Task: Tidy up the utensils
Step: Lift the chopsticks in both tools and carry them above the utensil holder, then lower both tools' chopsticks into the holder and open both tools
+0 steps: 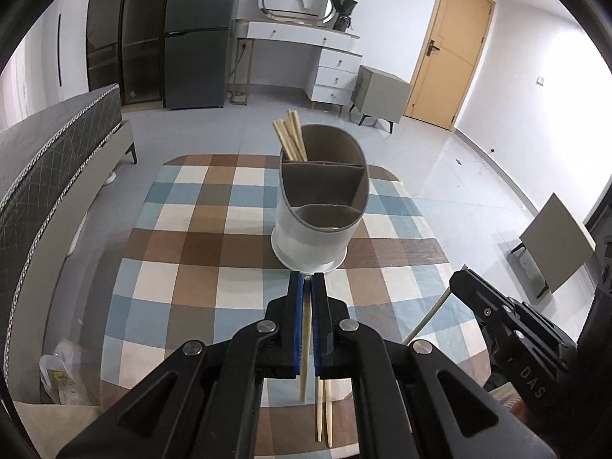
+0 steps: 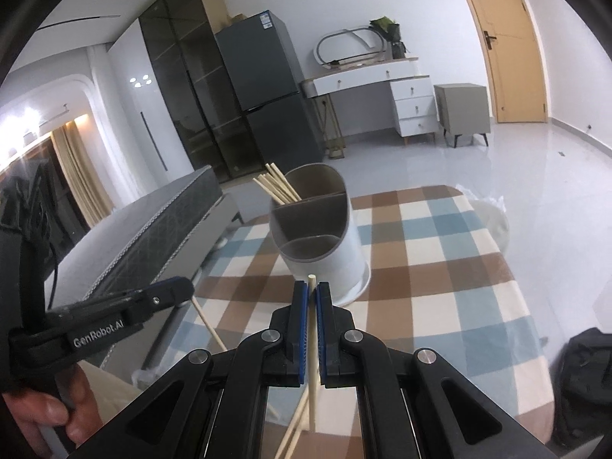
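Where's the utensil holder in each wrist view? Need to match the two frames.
Left wrist: utensil holder stands centre, upright on the checked tablecloth, just beyond the left tongs.
Right wrist: utensil holder centre, appearing tilted, beyond the right tongs.
Shared landmark: the chopsticks sticking out of its far compartment.

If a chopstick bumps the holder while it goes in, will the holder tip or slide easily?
The holder is tall and mostly empty, with chopsticks only in its far compartment, so it is probably light and could slide on the checked cloth. Its flared base probably resists tipping. A push near the rim seems riskier than one low down.
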The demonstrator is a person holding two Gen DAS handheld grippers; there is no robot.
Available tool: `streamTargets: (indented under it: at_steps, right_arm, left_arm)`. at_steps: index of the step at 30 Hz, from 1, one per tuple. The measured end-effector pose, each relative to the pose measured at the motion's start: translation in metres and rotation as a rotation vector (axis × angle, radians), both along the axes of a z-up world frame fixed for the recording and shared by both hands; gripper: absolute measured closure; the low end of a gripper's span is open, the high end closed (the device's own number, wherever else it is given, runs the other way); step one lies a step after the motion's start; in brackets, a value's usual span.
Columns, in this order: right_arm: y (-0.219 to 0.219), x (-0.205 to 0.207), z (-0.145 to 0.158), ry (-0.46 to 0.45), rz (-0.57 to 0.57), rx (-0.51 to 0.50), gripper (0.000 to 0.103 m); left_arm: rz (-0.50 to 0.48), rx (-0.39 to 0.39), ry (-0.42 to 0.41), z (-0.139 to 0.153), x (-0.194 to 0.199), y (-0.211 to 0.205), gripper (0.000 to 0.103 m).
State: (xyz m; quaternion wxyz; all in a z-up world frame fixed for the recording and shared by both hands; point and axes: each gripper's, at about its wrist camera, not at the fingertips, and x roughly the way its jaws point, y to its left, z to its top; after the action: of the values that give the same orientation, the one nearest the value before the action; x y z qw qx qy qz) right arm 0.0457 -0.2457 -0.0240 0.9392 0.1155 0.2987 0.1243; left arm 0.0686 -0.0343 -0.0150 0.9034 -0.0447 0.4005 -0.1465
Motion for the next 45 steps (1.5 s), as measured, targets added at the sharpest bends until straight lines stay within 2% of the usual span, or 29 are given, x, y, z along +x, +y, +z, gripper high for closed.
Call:
streamTargets:
  at_steps: [8, 14, 20, 30, 36, 45]
  right_arm:
    - [-0.005, -0.007, 0.013, -0.024, -0.025, -0.003, 0.099]
    - [-0.012, -0.004, 0.029, -0.057, -0.037, -0.005, 0.099]
    - [-0.018, 0.009, 0.051, -0.097, -0.032, -0.055, 0.099]
    - [-0.023, 0.053, 0.098, -0.156, -0.02, -0.106, 0.099]
    - [-0.012, 0.095, 0.129, -0.206, 0.022, -0.161, 0.099]
    - [0.021, 0.154, 0.147, -0.256, 0.083, -0.21, 0.099]
  left_arm:
    - [-0.046, 0.014, 0.0, 0.012, 0.003, -0.007, 0.103]
    - [-0.063, -0.034, 0.006, 0.028, 0.01, -0.003, 0.103]
    - [-0.063, -0.088, 0.005, 0.05, 0.025, -0.001, 0.103]
    - [-0.06, -0.156, -0.028, 0.096, 0.072, -0.012, 0.103]
    - [-0.049, -0.19, -0.059, 0.119, 0.105, -0.012, 0.103]
    - [-0.025, -0.25, -0.052, 0.123, 0.158, 0.001, 0.103]
